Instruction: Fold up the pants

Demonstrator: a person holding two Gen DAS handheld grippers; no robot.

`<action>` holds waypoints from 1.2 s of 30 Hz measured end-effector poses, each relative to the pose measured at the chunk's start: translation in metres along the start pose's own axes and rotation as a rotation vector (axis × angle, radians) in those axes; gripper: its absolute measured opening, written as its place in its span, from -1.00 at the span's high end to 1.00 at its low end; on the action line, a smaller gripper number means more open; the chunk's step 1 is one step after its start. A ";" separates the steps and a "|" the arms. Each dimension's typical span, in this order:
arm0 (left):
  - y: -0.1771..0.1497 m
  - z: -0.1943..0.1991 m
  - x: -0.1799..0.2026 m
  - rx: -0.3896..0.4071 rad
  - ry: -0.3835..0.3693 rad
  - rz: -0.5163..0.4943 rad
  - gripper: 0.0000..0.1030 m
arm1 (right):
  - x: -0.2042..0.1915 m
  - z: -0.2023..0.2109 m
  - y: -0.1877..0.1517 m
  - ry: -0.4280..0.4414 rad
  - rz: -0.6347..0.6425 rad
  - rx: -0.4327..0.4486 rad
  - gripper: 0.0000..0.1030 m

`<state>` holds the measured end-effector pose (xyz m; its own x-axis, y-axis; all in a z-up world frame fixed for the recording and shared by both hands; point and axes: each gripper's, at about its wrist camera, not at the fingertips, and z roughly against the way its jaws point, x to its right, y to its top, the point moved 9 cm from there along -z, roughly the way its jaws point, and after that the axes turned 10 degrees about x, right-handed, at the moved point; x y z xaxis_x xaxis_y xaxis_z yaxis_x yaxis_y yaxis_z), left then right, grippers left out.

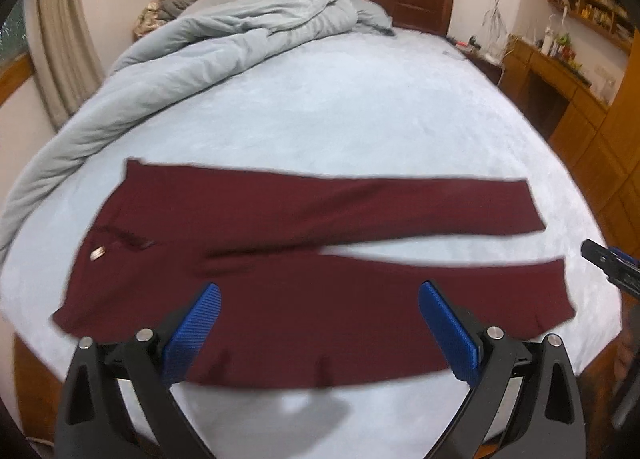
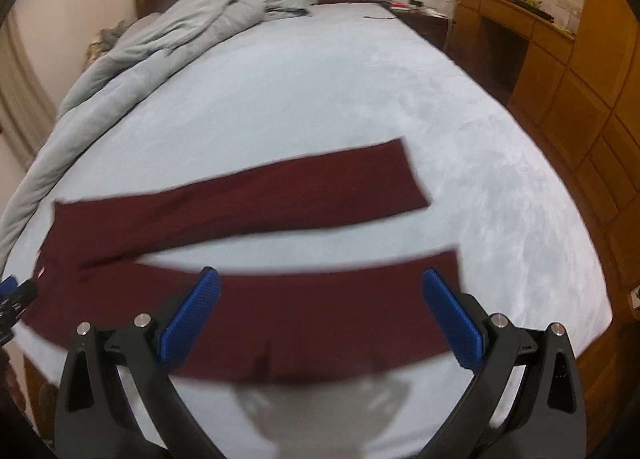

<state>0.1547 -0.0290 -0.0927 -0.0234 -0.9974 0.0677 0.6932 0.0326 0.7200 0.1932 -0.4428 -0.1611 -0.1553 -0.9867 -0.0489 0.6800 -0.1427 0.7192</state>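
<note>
While hovering over pants (image 1: 304, 259) | left hand-held gripper (image 1: 320, 291) spread | right hand-held gripper (image 2: 320, 279) spread

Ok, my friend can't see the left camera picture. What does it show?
Dark red pants lie spread flat on a pale blue bed, legs pointing right. The left gripper hovers open above the nearer leg. A grey quilt is bunched at the bed's far left.

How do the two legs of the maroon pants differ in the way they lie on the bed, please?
The far leg lies deeper on the bed, clear of both grippers; the near leg runs along the bed's front edge, under the open right gripper and left gripper. They diverge toward the cuffs, leaving a gap. Both lie flat, unfolded.
</note>
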 end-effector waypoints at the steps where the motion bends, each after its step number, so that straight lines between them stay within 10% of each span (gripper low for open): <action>1: 0.007 -0.012 0.005 0.008 -0.003 -0.001 -0.93 | 0.012 -0.016 0.009 -0.007 -0.004 -0.009 -0.95; 9: 0.032 -0.131 0.071 -0.143 -0.141 -0.005 -0.93 | 0.093 -0.187 0.048 0.021 -0.030 -0.251 -0.95; 19: 0.034 -0.195 0.108 -0.235 -0.251 0.013 -0.93 | 0.103 -0.280 0.056 0.082 -0.039 -0.323 -0.90; 26: 0.035 -0.212 0.114 -0.273 -0.266 -0.022 -0.93 | 0.081 -0.265 0.059 0.232 0.007 -0.320 0.56; 36: 0.054 -0.244 0.147 -0.274 -0.458 -0.294 -0.93 | 0.082 -0.175 0.094 0.466 0.064 -0.141 0.58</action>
<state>0.3642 -0.1896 -0.2126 -0.5075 -0.8312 0.2270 0.7694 -0.3186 0.5537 0.3698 -0.5511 -0.2194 0.2050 -0.9194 -0.3358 0.7729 -0.0584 0.6318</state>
